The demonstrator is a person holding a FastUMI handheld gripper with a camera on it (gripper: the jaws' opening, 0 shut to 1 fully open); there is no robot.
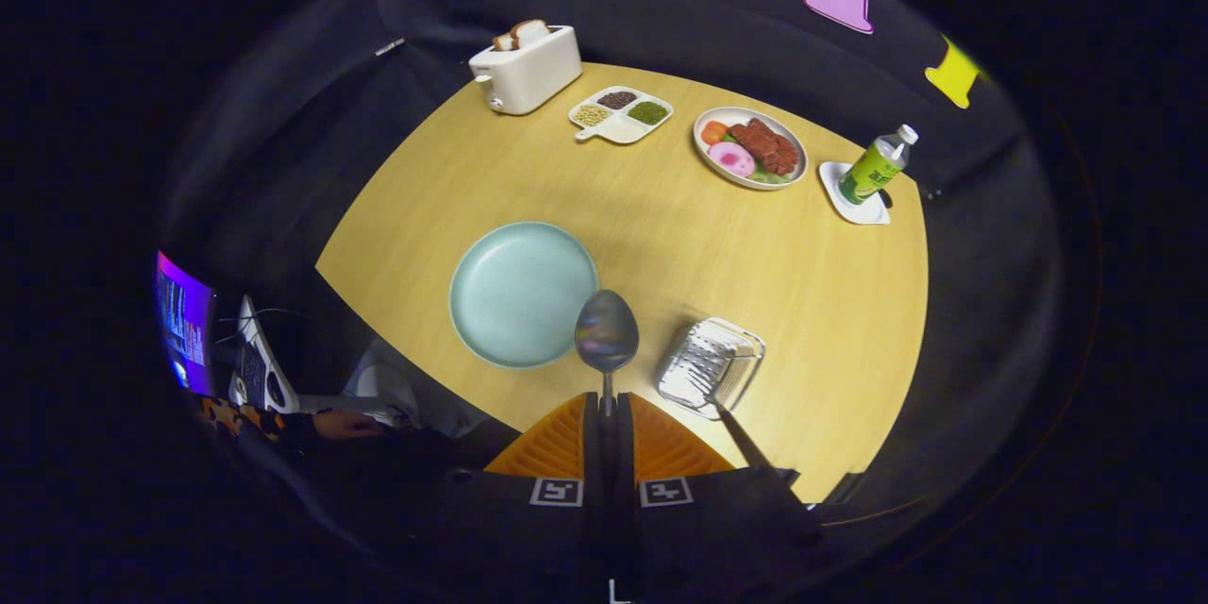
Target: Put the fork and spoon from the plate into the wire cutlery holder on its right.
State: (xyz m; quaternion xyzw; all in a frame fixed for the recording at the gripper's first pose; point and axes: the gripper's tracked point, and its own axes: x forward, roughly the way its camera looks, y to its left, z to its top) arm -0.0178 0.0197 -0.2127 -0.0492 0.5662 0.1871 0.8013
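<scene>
— Pale-green plate [522,294] is bare in the gripper view: no fork, no spoon left on it. So both have been lifted off, going by how things lie.

— Where are they, then?

— The spoon [606,332] is in the claw [606,411]. Its fingers are pressed together on the thin handle, and the bowl of the spoon stands up just ahead of them, overlapping the plate's near right rim as seen from here. I judge it is held above the bench [661,236], not resting on anything.

— And the fork?

— The fork [727,420] looks to be in the wire cutlery holder [710,366] already. Its tines lie against the holder's mesh and its dark handle slants out toward the claw's right side. Whether it sits fully inside or leans on the rim, I cannot tell.

— So half done?

— About that, by my reckoning. Fork delivered, spoon picked up but not yet placed. The holder is just beyond the fingers and to their right, near the plate, so what is left is a short carry to the right and a release into the wire.

— Anything in the way?

— Not close by. The toaster [525,68], the divided tray [620,114], the plate of food [750,148] and the bottle [878,165] all stand along the far edge of the bench, well apart from the holder.
</scene>
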